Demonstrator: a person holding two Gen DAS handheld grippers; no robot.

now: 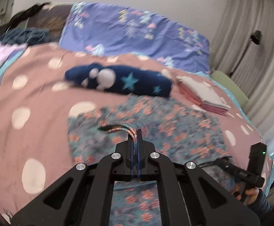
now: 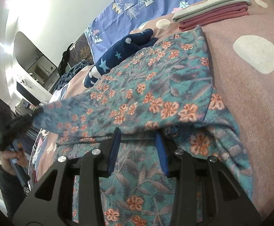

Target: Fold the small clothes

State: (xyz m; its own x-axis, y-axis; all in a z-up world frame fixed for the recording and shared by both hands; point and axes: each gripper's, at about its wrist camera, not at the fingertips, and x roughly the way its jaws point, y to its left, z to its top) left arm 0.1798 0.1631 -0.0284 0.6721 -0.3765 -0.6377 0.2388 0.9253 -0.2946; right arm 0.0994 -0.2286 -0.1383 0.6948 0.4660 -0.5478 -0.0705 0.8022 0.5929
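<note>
A teal garment with orange flowers (image 1: 155,124) lies on the pink dotted bedspread (image 1: 33,98). My left gripper (image 1: 136,131) is shut on a folded edge of the floral garment and lifts it a little. In the right wrist view the same garment (image 2: 155,94) spreads ahead. My right gripper (image 2: 138,133) is open, its blue pads either side of the garment's near fold; the cloth covers the fingertips. The left gripper (image 2: 31,115) shows at the left of that view, blurred, pulling a corner of the garment. The right gripper body (image 1: 250,171) shows at lower right in the left wrist view.
A navy garment with stars (image 1: 122,81) lies beyond the floral one. A stack of folded pink and white clothes (image 1: 202,94) sits at the right. A blue patterned pillow (image 1: 133,35) lies at the head of the bed. Curtains (image 1: 259,56) hang on the right.
</note>
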